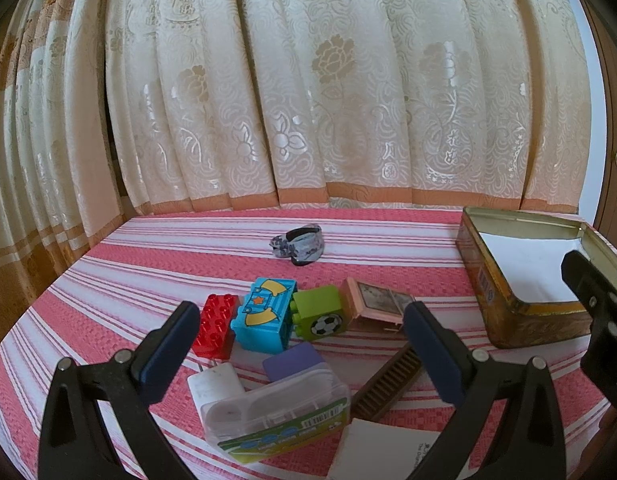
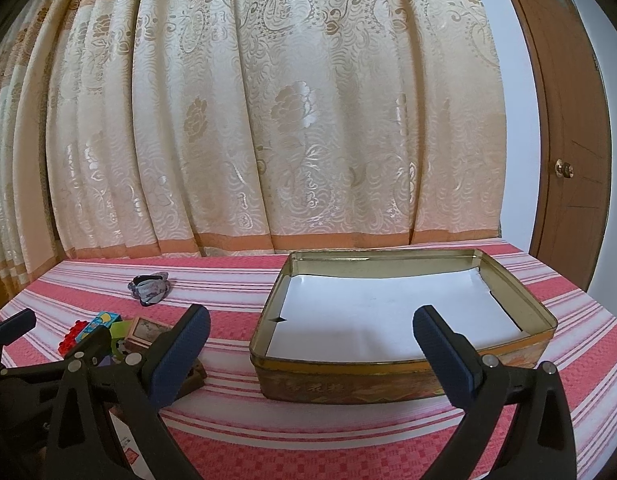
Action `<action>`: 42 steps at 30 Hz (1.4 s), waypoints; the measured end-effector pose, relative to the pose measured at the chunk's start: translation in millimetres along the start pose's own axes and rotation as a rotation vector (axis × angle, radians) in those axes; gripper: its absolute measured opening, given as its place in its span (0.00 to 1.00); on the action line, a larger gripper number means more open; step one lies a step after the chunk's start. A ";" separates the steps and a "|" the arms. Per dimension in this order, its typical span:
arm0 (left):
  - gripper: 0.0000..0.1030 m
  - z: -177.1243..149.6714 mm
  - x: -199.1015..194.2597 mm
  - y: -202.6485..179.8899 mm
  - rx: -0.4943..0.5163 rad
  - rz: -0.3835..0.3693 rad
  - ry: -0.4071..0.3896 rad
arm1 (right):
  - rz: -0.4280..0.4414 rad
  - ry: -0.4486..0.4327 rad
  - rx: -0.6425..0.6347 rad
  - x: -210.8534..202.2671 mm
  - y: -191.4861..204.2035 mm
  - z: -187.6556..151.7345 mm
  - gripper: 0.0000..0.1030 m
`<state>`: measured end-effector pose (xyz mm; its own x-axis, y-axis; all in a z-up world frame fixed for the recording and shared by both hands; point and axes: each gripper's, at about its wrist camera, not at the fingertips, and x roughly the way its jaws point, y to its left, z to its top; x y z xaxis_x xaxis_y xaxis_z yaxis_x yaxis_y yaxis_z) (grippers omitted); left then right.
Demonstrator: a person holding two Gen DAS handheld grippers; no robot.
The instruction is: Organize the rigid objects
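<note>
In the left wrist view my left gripper is open over a cluster of small items: a red brick, a blue brick, a green brick with a football print, a pink little box, a purple block, a white charger and a clear plastic case. Nothing is between its fingers. An open tin box lined with white paper stands at the right. My right gripper is open and empty in front of the tin box.
A brown ribbed bar and a white card lie near the cluster. A grey patterned hair tie sits farther back on the pink striped cloth. Curtains hang behind the table; a wooden door is at the right.
</note>
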<state>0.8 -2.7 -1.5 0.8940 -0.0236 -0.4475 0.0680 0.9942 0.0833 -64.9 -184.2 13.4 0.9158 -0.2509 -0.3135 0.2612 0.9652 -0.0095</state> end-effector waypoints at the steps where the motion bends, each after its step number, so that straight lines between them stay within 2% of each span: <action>1: 1.00 0.0 -0.2 -0.4 0.001 0.000 0.000 | 0.004 0.002 0.002 -0.1 -0.4 -0.1 0.99; 14: 1.00 -6.4 -5.9 -11.7 -0.016 0.005 0.006 | 0.040 0.013 0.006 -0.9 -0.4 0.6 0.99; 19: 1.00 -7.3 -8.8 -6.1 -0.026 0.004 0.004 | 0.057 0.018 -0.004 -0.3 -1.3 1.3 0.99; 25: 1.00 -12.4 -15.2 14.3 -0.037 0.027 0.051 | 0.121 0.064 -0.030 5.8 -1.0 0.4 0.99; 28: 1.00 -17.8 -22.1 30.1 -0.032 0.071 0.058 | 0.186 0.110 -0.054 10.1 3.9 -2.5 0.97; 32: 1.00 -26.6 -33.1 45.3 0.008 0.119 0.065 | 0.344 0.215 -0.069 19.2 14.3 -8.6 0.86; 38: 1.00 -38.2 -45.0 71.6 -0.017 0.130 0.092 | 0.603 0.369 -0.168 21.6 41.2 -27.1 0.86; 42: 0.99 -41.8 -45.7 83.1 -0.013 0.139 0.108 | 0.684 0.420 -0.234 17.7 59.1 -37.9 0.85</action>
<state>-52.9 85.4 -11.3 0.8414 0.1251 -0.5257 -0.0595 0.9884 0.1400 -44.7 -128.9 -28.7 0.6472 0.3995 -0.6492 -0.4237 0.8965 0.1293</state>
